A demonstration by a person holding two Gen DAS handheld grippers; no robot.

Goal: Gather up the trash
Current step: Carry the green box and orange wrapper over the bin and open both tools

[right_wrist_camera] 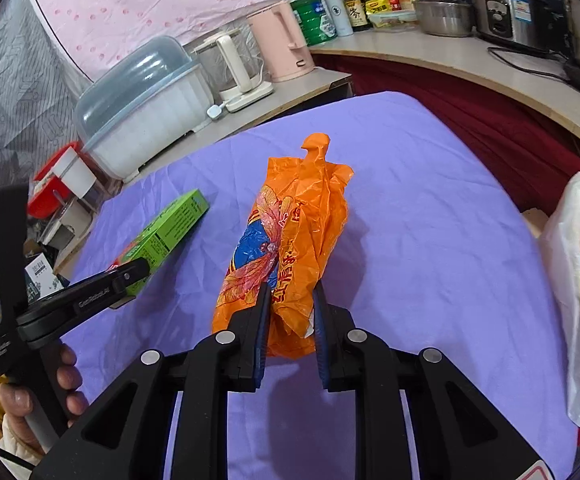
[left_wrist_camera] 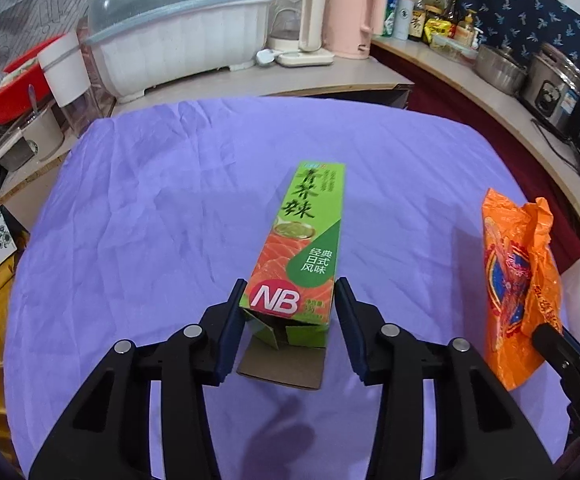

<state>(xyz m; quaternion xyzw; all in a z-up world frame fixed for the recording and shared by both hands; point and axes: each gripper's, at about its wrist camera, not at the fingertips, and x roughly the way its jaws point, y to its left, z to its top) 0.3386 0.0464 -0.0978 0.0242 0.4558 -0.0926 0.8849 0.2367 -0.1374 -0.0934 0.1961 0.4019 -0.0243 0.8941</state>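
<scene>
A long green carton (left_wrist_camera: 309, 232) with salmon artwork and an open near flap lies on the purple cloth (left_wrist_camera: 150, 220). My left gripper (left_wrist_camera: 290, 284) straddles its near end, and both blue pads touch the carton's sides. The right wrist view shows the same carton (right_wrist_camera: 170, 224) with the left gripper (right_wrist_camera: 130, 276) on its end. A crumpled orange plastic bag (right_wrist_camera: 290, 224) sits to the right of the carton, and my right gripper (right_wrist_camera: 291, 292) is shut on its near end. In the left wrist view the orange bag (left_wrist_camera: 513, 272) appears at the right edge with the right gripper (left_wrist_camera: 549, 336) on it.
A white plastic bag (right_wrist_camera: 577, 280) with orange scraps inside stands open at the table's right edge. A person's hand (right_wrist_camera: 62, 384) holds the left gripper's handle. Behind the table, a counter carries a covered dish rack (left_wrist_camera: 170, 40), kettles, bottles and pots.
</scene>
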